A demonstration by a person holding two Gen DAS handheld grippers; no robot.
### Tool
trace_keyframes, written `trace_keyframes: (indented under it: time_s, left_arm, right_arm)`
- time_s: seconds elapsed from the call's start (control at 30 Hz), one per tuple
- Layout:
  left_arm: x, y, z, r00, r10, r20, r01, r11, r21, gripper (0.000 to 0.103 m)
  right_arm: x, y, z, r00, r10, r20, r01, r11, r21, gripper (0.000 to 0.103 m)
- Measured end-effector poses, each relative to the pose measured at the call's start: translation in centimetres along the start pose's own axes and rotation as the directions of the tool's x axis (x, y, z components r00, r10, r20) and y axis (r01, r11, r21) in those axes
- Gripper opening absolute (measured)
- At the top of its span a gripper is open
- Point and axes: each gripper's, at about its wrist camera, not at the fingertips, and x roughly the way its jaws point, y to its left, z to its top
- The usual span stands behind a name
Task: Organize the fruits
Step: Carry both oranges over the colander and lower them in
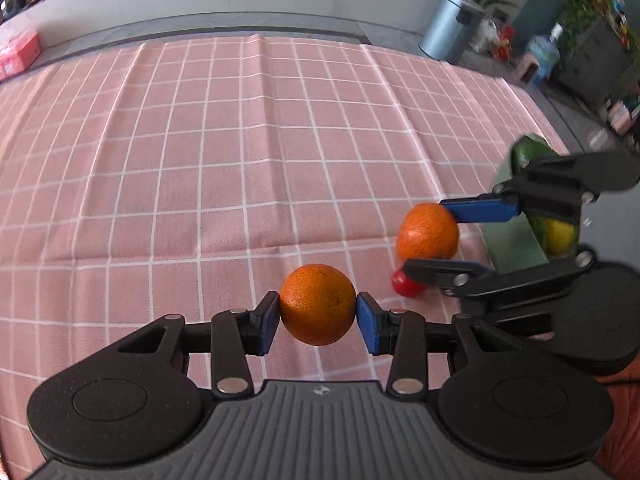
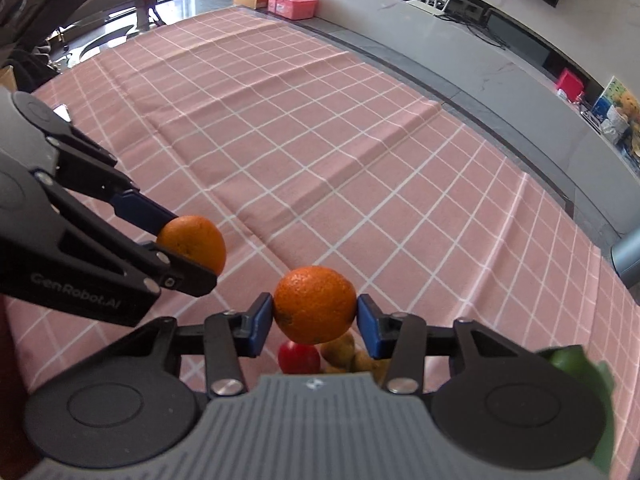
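My left gripper (image 1: 317, 314) is shut on an orange (image 1: 317, 305) and holds it above the pink checked tablecloth (image 1: 224, 152). My right gripper (image 2: 315, 316) is shut on a second orange (image 2: 315, 304). Each gripper shows in the other's view: the right one (image 1: 434, 236) with its orange (image 1: 427, 234) at the right, the left one (image 2: 182, 246) with its orange (image 2: 192, 243) at the left. A small red fruit (image 1: 405, 285) lies on the cloth under the right gripper, also seen in the right wrist view (image 2: 299, 357). Brownish fruits (image 2: 348, 354) lie beside it.
A green tray (image 1: 516, 246) at the right table edge holds a green fruit (image 1: 528, 148) and a yellow fruit (image 1: 560, 234). A grey ledge (image 1: 240, 4) runs behind the table. A pink box (image 2: 294, 0) and a metal bin (image 1: 450, 26) stand beyond it.
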Motion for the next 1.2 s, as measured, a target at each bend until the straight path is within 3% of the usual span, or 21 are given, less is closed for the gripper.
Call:
trace_keyframes:
  time_s: [0.23, 0.47, 0.8, 1.2]
  left_arm:
    - [-2.2, -4.2, 0.5, 0.995, -0.034, -0.094, 0.047, 0.989, 0.141, 0.047]
    - [-4.4, -10.2, 1.3, 0.985, -0.073, -0.157, 0.119, 0.945, 0.304, 0.047]
    - [-5.2, -20.4, 3.4, 0.977, -0.11, -0.185, 0.189, 0.847, 0.496, 0.047]
    - [1.1, -24.8, 4.5, 0.94, -0.124, -0.317, 0.282, 0.803, 0.525, 0.047]
  right_arm:
    - [-4.4, -0.8, -1.4, 0.989, 0.107, -0.104, -0.107, 0.994, 0.003, 0.042]
    - [-9.1, -1.9, -4.2, 0.964, 0.17, -0.207, -0.179, 0.984, -0.027, 0.042]
    - [-13.4, -6.7, -7.5, 0.944, 0.076, -0.321, -0.091, 0.995, -0.031, 0.042]
    - [-11.7, -13.0, -11.3, 0.914, 0.023, -0.406, -0.011, 0.999, 0.032, 0.042]
